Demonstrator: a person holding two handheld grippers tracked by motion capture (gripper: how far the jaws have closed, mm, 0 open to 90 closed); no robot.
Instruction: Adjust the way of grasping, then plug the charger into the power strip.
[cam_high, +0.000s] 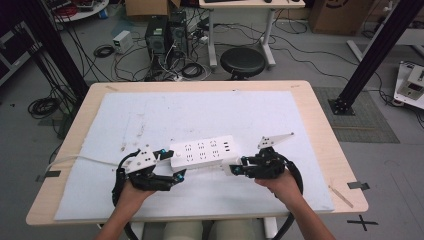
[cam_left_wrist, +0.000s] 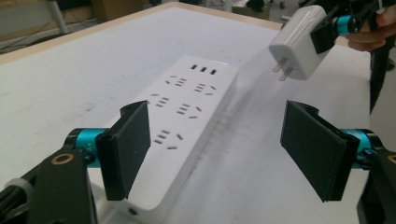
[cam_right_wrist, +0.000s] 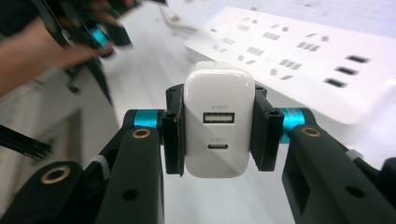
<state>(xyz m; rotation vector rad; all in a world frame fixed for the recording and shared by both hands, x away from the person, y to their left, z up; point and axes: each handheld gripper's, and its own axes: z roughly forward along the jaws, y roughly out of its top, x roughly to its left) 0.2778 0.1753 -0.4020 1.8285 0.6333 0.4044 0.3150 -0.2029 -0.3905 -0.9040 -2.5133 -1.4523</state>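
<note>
A wooden desk (cam_high: 320, 120) carries a large white mat (cam_high: 200, 115) that covers most of its top. On the mat, near the person's edge, lies a white power strip (cam_high: 202, 151), flat, its long side running roughly left to right in the high view, with rows of sockets and three small USB ports on its upper face.

The left tool (cam_high: 172, 165) sits at the strip's left end. In the left gripper view its two black pads stand wide apart, released, with nothing pressed between them; one pad (cam_left_wrist: 128, 147) is just over the near end of the strip (cam_left_wrist: 187, 121), the other stands over bare mat beside it.

The right tool (cam_high: 239, 168) is at the strip's right end, clenched on a white charger (cam_right_wrist: 218, 123). In the right gripper view the pads press both flanks of the charger, whose face with its two ports looks at the camera. In the left gripper view the charger (cam_left_wrist: 299, 42) hangs in the air above the mat, beyond the strip's far end, its two metal prongs (cam_left_wrist: 282, 71) pointing down and towards the strip without touching it.
</note>
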